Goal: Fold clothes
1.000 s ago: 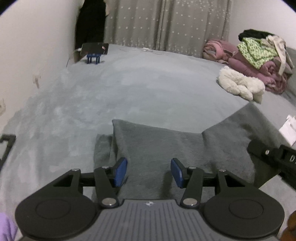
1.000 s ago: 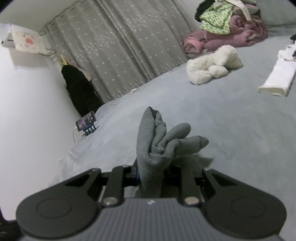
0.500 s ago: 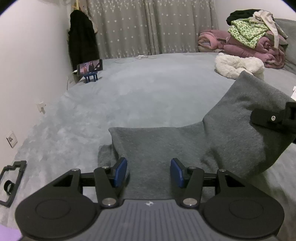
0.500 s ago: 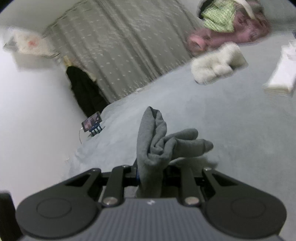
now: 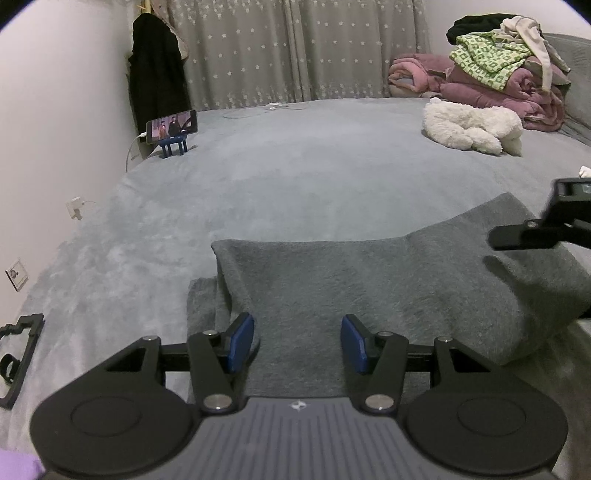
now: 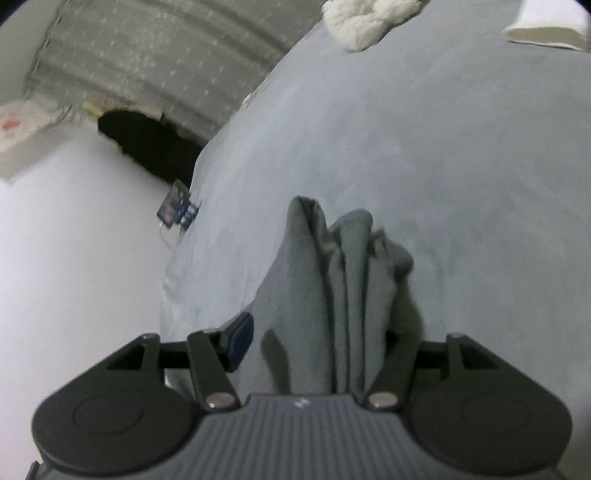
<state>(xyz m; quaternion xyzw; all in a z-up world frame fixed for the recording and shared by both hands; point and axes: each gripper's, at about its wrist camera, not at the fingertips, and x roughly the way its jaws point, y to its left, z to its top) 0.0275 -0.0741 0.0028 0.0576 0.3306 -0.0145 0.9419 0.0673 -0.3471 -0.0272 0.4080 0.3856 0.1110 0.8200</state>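
Observation:
A dark grey garment (image 5: 369,280) lies partly folded on the grey bed (image 5: 295,184). My left gripper (image 5: 298,341) hovers open over its near edge, blue pads (image 5: 242,341) apart, nothing between them. My right gripper (image 5: 517,236) enters from the right above the garment's raised right side. In the right wrist view the right gripper (image 6: 317,339) stands open. A bunched fold of the garment (image 6: 343,280) lies between its spread fingers, and the right fingertip is hidden behind the cloth.
A phone on a blue stand (image 5: 171,127) sits at the bed's far left by the wall. A white fluffy item (image 5: 469,127) and a pile of pink bedding and clothes (image 5: 491,70) lie far right. A folded white cloth (image 6: 546,22) lies beyond. A black bracket (image 5: 18,354) sits at left.
The right gripper's fingers have spread apart from their grip on the bunched cloth, and it has tilted down toward the bed. The garment's lifted right side has sunk. The left gripper stays open.

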